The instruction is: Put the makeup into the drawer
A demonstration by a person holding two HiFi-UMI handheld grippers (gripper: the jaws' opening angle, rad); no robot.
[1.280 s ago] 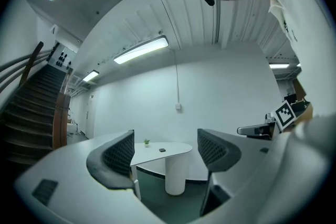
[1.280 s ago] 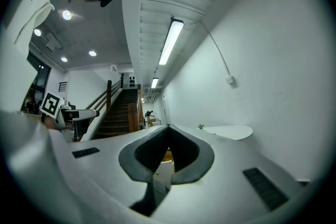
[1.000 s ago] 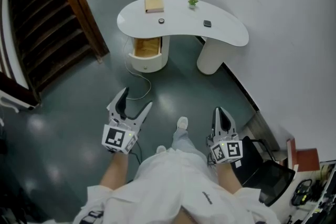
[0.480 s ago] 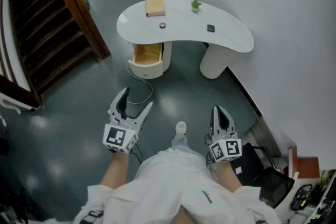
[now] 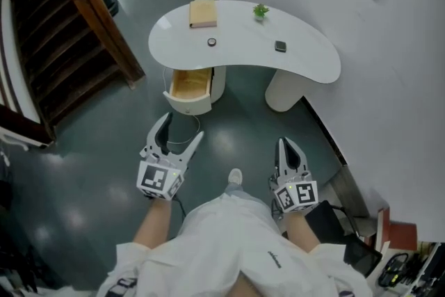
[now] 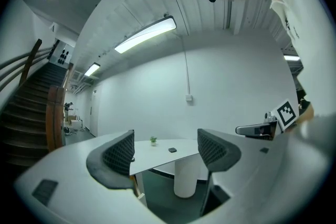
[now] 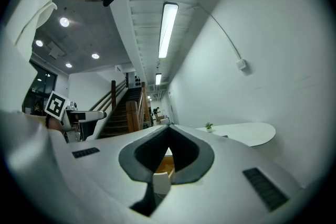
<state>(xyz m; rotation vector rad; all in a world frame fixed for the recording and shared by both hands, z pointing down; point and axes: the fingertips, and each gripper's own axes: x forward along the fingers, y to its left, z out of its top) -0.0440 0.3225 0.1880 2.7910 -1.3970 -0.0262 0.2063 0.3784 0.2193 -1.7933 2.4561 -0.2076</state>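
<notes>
A white curved desk [image 5: 306,66] stands ahead on the floor. On its top lie a small round dark item [image 5: 211,42] and a small dark square compact [image 5: 280,46]. Under the desk's left end a drawer [image 5: 182,99] with a wooden inside is pulled open. My left gripper [image 5: 183,127] is held low, well short of the desk, open and empty. In the left gripper view the desk [image 6: 157,157] and the compact [image 6: 172,150] show between the jaws. My right gripper [image 5: 286,144] is shut on nothing, also far from the desk. The right gripper [image 7: 168,129] points toward the desk [image 7: 247,132].
A tan box [image 5: 202,12] and a small potted plant [image 5: 260,10] sit at the desk's back. A wooden staircase [image 5: 66,45] rises at the left. A white wall [image 5: 389,80] runs along the right. A cable [image 5: 182,142] lies on the floor near the drawer. Dark gear [image 5: 341,233] sits at lower right.
The desk has come a little nearer and shifted in the head view as the person steps forward. Both grippers keep the same pose and state.
</notes>
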